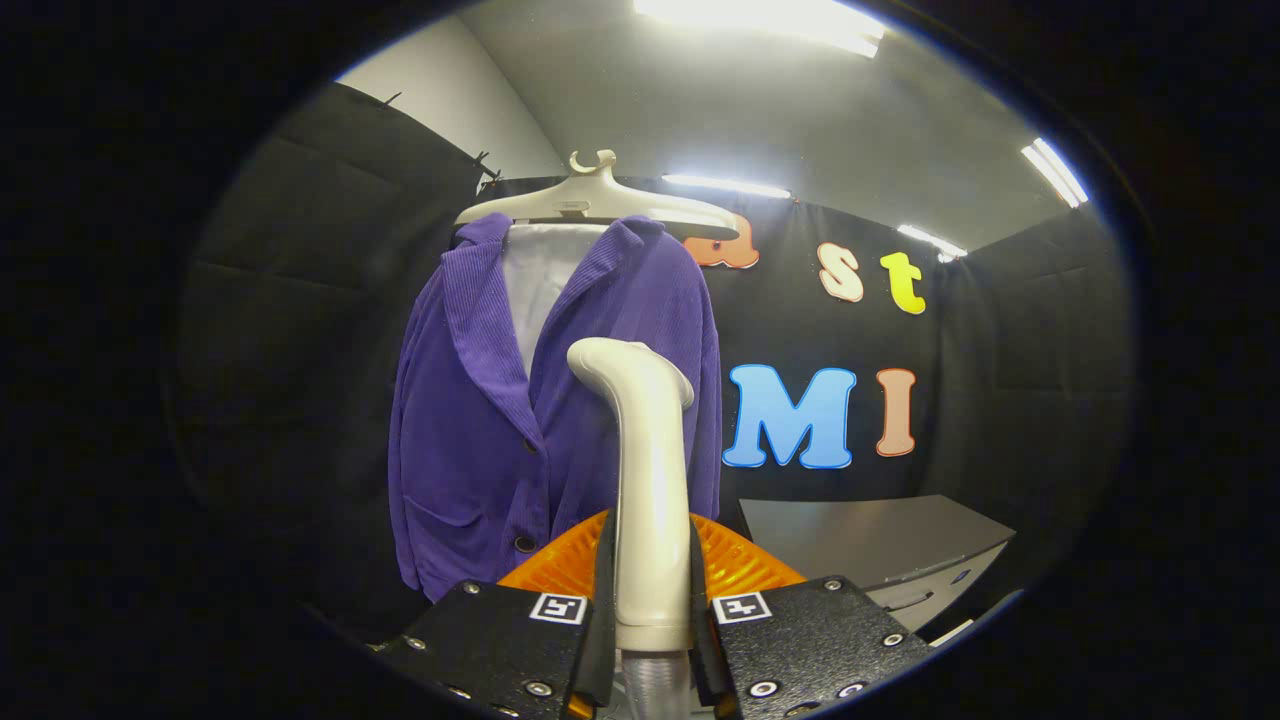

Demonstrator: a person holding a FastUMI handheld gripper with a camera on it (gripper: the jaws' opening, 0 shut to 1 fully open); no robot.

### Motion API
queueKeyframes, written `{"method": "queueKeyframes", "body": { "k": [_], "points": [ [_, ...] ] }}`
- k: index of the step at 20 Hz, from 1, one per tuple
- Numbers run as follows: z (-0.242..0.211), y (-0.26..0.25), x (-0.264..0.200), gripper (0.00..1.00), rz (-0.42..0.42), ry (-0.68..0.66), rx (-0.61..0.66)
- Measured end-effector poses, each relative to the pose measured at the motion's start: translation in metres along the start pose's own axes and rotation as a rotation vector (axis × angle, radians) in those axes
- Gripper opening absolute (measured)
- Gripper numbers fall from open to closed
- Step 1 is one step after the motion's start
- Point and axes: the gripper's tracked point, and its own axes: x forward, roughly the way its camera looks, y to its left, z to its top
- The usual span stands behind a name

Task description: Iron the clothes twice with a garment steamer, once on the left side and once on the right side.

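Tongs [650,580] clamping steamer handle [648,480] upright between them — purple jacket [480,430] just beyond

This is a small test booth, not a home. Black cloth walls [300,300] stand on the left and far sides. Long lights [760,20] shine on a plain gray ceiling [700,110]. A gray worktop [880,540] sits on the right. A purple jacket [480,440] hangs on a hanger [590,203].

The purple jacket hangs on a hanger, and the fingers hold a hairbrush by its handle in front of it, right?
Not a hairbrush. In the gripper view the fingers are shut on the handle of a garment steamer, held upright before the purple jacket on its hanger.
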Motion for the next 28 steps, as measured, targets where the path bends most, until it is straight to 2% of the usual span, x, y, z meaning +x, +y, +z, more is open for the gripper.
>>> {"method": "queueKeyframes", "body": {
  "k": [10,22,26,28],
  "points": [
    [-0.108,0.018,-0.020,0.31,0.061,0.208,-0.039],
    [-0.169,0.023,-0.028,0.31,0.074,0.306,-0.064],
    [-0.203,0.017,-0.039,0.32,0.085,0.373,-0.067],
    [-0.238,0.019,-0.044,0.31,0.109,0.467,-0.051]
  ]
}}
